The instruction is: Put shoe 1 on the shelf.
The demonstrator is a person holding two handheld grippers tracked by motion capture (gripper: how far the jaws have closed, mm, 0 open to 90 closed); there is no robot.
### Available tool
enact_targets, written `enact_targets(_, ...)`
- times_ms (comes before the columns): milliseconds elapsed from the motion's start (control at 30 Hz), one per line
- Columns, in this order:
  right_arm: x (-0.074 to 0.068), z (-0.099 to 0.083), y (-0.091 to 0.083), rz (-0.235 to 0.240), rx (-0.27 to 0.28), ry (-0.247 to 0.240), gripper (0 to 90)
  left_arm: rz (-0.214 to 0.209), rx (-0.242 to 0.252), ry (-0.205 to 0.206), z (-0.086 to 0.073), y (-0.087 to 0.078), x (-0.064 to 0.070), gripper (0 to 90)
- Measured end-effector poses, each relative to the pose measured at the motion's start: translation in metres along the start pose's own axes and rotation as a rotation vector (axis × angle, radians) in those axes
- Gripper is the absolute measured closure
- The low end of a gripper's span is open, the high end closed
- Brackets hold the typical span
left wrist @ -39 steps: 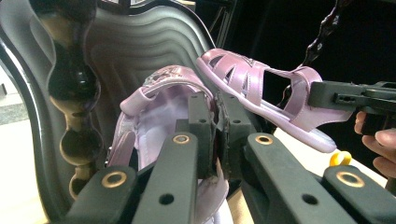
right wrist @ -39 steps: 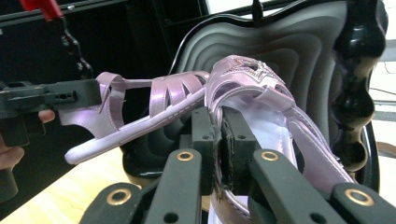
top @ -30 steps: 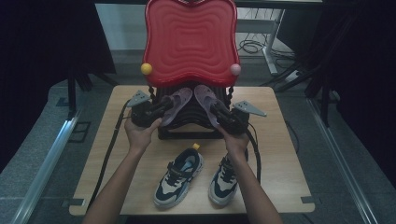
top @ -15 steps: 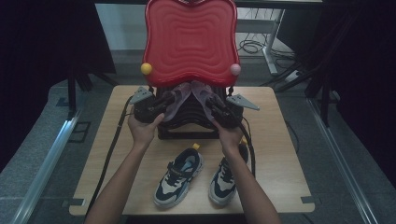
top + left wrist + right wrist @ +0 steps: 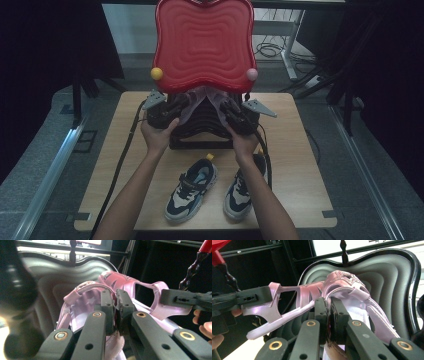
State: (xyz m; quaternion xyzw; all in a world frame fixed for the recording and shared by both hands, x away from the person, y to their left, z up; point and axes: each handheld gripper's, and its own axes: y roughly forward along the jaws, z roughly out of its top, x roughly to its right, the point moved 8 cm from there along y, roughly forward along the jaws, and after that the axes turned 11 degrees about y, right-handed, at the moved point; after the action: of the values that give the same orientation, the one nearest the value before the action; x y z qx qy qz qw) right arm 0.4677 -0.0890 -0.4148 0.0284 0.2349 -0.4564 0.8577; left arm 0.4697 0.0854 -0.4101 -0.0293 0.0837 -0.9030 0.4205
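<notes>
While two sneakers (image 5: 192,190) lie nearest me on the table (image 5: 300,150), my left gripper (image 5: 172,109) and right gripper (image 5: 231,111) each clamp a pink sandal (image 5: 82,297) over the black shelf (image 5: 202,130), beneath the red shelf (image 5: 204,42).

Overhead: red tray (image 5: 204,45) caps the black rack (image 5: 205,125) | Front: sneakers (image 5: 192,184) block mid-counter (image 5: 300,165) | Free: bare counter both sides.

Two glossy pink strappy sandals (image 5: 82,297) (image 5: 347,287) sit side by side, apparently on the black rack's shelf (image 5: 384,275).
</notes>
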Motion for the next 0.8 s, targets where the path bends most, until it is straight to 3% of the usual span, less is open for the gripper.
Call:
enact_targets(200,0.001,0.001,0.007,-0.012,0.024,-0.008,85.3,0.017,0.008,0.025,0.002,0.006,0.003,85.5)
enact_targets(433,0.003,0.005,0.012,-0.01,0.057,-0.022,85.3,0.046,0.039,0.054,0.004,0.011,-0.004,85.2)
enact_targets(567,0.006,0.002,0.016,-0.016,0.052,-0.035,85.2,0.056,0.026,0.097,-0.002,0.012,-0.001,85.3)
enact_targets(800,0.012,-0.01,0.014,-0.047,0.007,-0.066,83.8,0.023,-0.03,0.129,-0.02,0.015,0.009,85.0)
